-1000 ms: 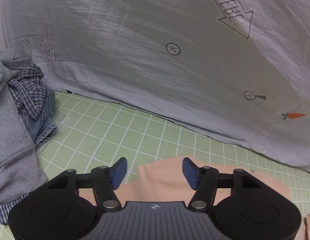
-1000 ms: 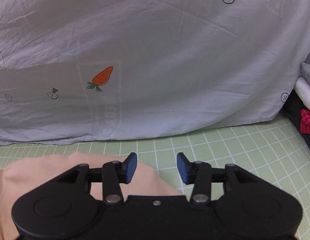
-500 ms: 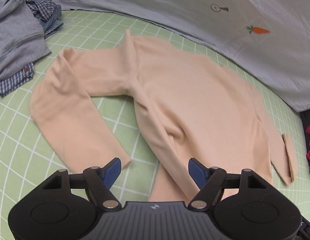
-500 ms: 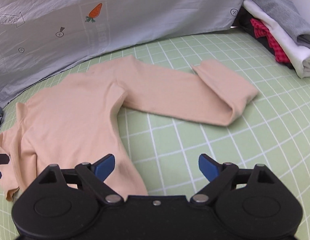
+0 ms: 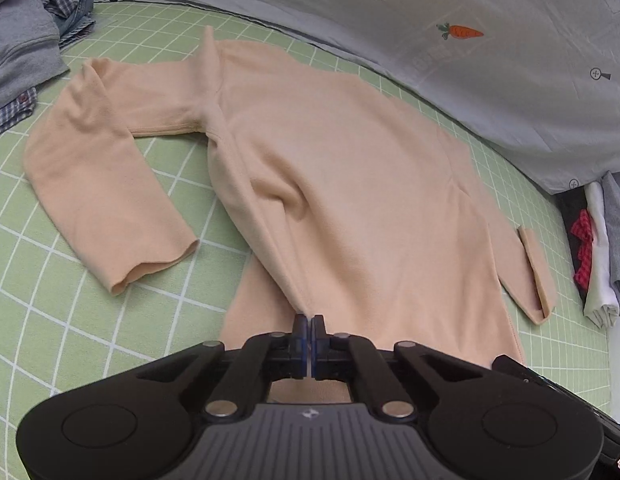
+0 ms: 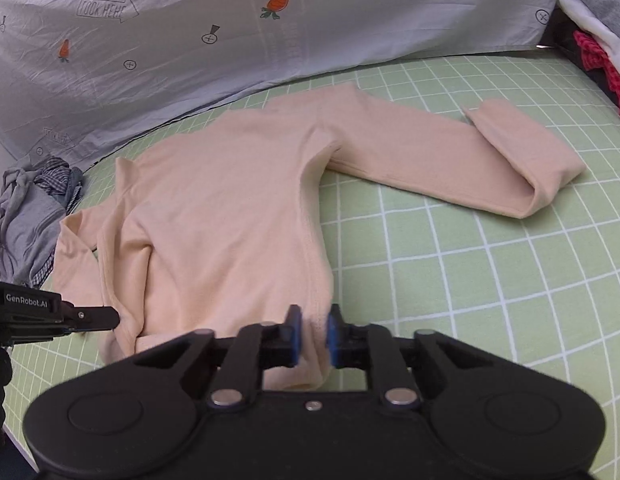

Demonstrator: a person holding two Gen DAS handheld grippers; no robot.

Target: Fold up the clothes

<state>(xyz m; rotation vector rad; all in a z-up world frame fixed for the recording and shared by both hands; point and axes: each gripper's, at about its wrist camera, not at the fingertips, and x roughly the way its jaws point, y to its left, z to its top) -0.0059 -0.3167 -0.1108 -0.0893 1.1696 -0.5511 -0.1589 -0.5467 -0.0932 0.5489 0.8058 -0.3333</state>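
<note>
A peach long-sleeved top (image 5: 342, 184) lies spread on the green grid mat (image 5: 69, 300), neck towards the grey sheet, both sleeves out to the sides. My left gripper (image 5: 308, 326) is shut on the top's near left hem corner. My right gripper (image 6: 313, 330) is shut on the near right hem corner, with cloth bunched between its blue pads. The top also shows in the right wrist view (image 6: 229, 208). The left gripper's body (image 6: 49, 316) shows at the left edge of the right wrist view.
A grey printed sheet (image 5: 470, 40) hangs along the far side of the mat. A heap of grey and checked clothes (image 5: 21, 40) lies at the far left. A stack of folded clothes (image 5: 602, 248) sits at the right edge.
Both grippers were open half a second ago above the hem. Now both have dropped to the near hem corners and closed on the cloth.
</note>
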